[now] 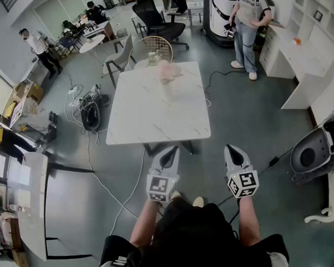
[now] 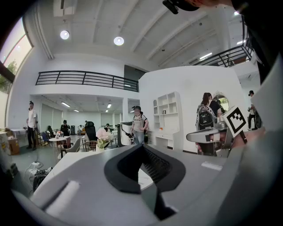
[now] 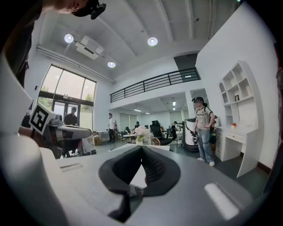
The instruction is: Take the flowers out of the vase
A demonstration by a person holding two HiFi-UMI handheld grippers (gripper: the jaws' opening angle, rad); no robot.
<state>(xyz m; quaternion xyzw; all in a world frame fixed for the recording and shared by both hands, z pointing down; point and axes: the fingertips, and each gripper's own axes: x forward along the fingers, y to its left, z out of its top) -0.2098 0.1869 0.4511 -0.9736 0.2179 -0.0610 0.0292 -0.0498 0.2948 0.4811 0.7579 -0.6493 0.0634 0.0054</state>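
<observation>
A bunch of pale pink flowers (image 1: 169, 71) stands in a clear vase (image 1: 166, 91) toward the far end of the white marble table (image 1: 138, 123). Both grippers are held well short of the table's near edge, level and side by side. My left gripper (image 1: 171, 150) is shut with nothing in it, and so is my right gripper (image 1: 230, 148). In the left gripper view the flowers (image 2: 103, 134) show small and far beyond the closed jaws (image 2: 142, 146). The right gripper view shows the flowers (image 3: 142, 131) just above its closed jaws (image 3: 141, 148).
A wicker chair (image 1: 154, 47), a grey chair (image 1: 121, 56) and a black office chair (image 1: 160, 23) stand behind the table. A person (image 1: 249, 25) stands at the back right by white shelving (image 1: 305, 50). Cables and a power strip (image 1: 81, 98) lie on the floor at left; a round machine (image 1: 318, 147) is at right.
</observation>
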